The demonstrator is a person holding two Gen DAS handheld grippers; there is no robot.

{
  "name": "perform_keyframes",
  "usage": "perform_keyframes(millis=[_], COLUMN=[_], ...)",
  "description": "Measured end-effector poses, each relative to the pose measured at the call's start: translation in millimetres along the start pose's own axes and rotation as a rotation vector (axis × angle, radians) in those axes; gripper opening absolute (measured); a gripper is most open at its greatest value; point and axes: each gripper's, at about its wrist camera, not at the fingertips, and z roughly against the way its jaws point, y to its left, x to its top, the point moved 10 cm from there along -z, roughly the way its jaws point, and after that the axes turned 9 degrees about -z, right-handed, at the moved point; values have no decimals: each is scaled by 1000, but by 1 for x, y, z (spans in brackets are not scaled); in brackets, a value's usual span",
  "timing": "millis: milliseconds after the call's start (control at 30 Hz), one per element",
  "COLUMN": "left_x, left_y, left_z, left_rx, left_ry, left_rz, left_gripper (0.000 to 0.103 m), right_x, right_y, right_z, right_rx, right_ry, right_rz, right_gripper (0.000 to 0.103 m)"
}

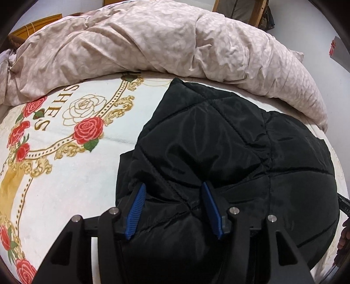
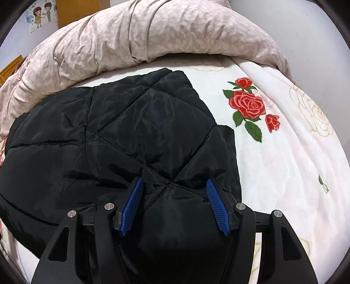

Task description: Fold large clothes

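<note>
Black quilted fabric fills the near part of both wrist views: a padded jacket (image 1: 218, 139) lies folded on the bed, its shiny shell crossed by diagonal stitch lines. In the left wrist view the left gripper (image 1: 172, 194) stands over the near edge of the jacket, its blue ribbed pads (image 1: 136, 209) spread apart with a puffed fold of the fabric rising between them; whether the pads actually press on the cloth I cannot tell. In the right wrist view the right gripper (image 2: 174, 190) sits the same way over a crossing of seams on the jacket (image 2: 131, 122), its blue pads (image 2: 218, 207) apart and the padded cloth bulging up between them, and again the view does not settle whether it is pinched or merely straddled. At the right edge of the left view a hand (image 1: 344, 236) shows partly, beside a dark part of the other tool. Beyond the jacket, the bed is covered by a white blanket (image 1: 65, 187) printed with red roses (image 2: 249, 104), pale outlined roses and gold scrollwork, with large gold letters near the left side in the left view. Farther back, a crumpled beige duvet (image 1: 142, 41) with a faint leaf pattern lies heaped across the far side of the bed, just behind the jacket's far edge. Past it stand a pale wall, some wooden furniture (image 2: 76, 11) and a small cartoon picture (image 2: 41, 15) of two figures.
</note>
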Motion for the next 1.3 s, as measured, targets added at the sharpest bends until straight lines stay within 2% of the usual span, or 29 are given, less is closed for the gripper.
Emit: perform_keyframes(millis=[700,867,1033,1167,1300], left_x=[5,11,48,75,72], left_y=[1,4,4,4,10], left_z=[-11,7,43,18,-32], left_rx=[12,24,14,32,51], left_ry=[-31,-10,-114,-109,-33], left_rz=[-15,13,-14,-43,-46], left_gripper=[61,58,58,58,61], right_x=[-2,7,36,63,62], right_y=[2,-2,-5,1,2], right_z=[-7,11,40,14,-28], right_rx=[-10,3,38,66,55], right_ry=[1,0,-78,-59,-3], right_rz=[15,-4,-33,-55,-43], right_gripper=[61,61,61,60,58])
